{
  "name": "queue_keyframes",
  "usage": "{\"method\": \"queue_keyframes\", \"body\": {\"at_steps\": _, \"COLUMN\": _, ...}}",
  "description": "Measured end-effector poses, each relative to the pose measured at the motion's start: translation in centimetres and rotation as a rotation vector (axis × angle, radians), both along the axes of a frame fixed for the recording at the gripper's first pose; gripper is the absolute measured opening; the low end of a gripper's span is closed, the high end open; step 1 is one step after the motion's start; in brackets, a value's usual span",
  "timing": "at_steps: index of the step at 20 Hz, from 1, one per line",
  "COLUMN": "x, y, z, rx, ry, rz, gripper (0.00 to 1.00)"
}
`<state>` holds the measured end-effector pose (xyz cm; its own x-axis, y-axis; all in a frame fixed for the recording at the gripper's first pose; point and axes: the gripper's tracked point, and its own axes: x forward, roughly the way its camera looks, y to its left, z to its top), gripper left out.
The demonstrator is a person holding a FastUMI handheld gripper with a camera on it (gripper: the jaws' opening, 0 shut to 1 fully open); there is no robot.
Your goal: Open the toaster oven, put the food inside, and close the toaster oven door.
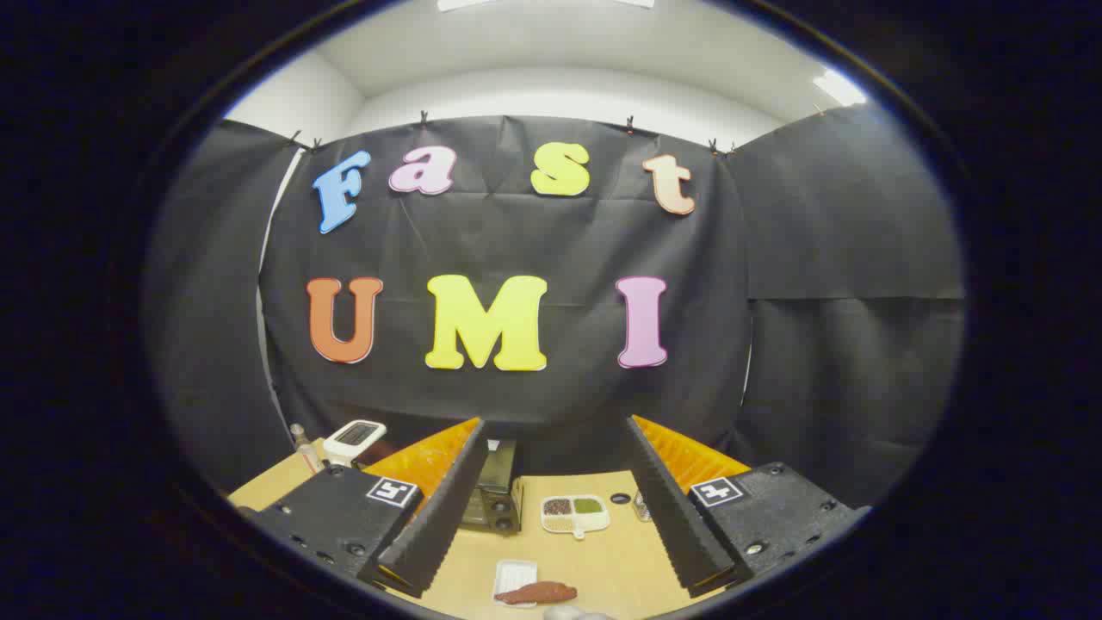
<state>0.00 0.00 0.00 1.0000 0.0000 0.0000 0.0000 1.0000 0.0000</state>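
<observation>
- Gripper (551, 508) held up over a light wooden table (603, 560); jaws spread wide, nothing btwn the fingers, not touching anything.
- Toaster oven (492, 495) sits on the table just ahead of the left finger, partly hidden behind it; dark body w/ glass door, 2 knobs at the lower right of its front. Door looks shut, can't tell for sure — finger covers a good part.
- Food (535, 592) = reddish-brown elongated piece, lies at the near edge of a small white tray (515, 574), on the table btwn the fingers, nearer than the oven, well apart from it.
- White divided dish (574, 513) w/ short handle, just right of the oven, also btwn the fingers; compartments hold dark, green & pale bits.
- Small dark round thing (620, 498) on the table beyond the dish, near the right finger.
- Small clear jar-like item (640, 506) just beside the right finger; too small to tell more.
- White device (355, 437) w/ dark panel at the far left of the table, beyond the left finger; thin bottle (303, 446) beside it.
</observation>
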Motion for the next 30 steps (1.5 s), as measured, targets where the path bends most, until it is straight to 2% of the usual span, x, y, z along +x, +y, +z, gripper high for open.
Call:
{"method": "queue_keyframes", "body": {"at_steps": 10, "x": 0.1, "y": 0.6, "z": -0.4, "rx": 0.014, "ry": 0.020, "rz": -0.051, "gripper": 1.00}}
{"method": "queue_keyframes", "body": {"at_steps": 16, "x": 1.1, "y": 3.3, "z": -0.4, "rx": 0.023, "ry": -0.002, "rz": -0.079, "gripper": 1.00}}
{"method": "queue_keyframes", "body": {"at_steps": 23, "x": 7.3, "y": 13.4, "z": -4.0, "rx": -0.022, "ry": 0.012, "rz": -0.012, "gripper": 1.00}}
{"method": "queue_keyframes", "body": {"at_steps": 30, "x": 16.3, "y": 22.6, "z": -13.5, "rx": 0.005, "ry": 0.135, "rz": 0.074, "gripper": 1.00}}
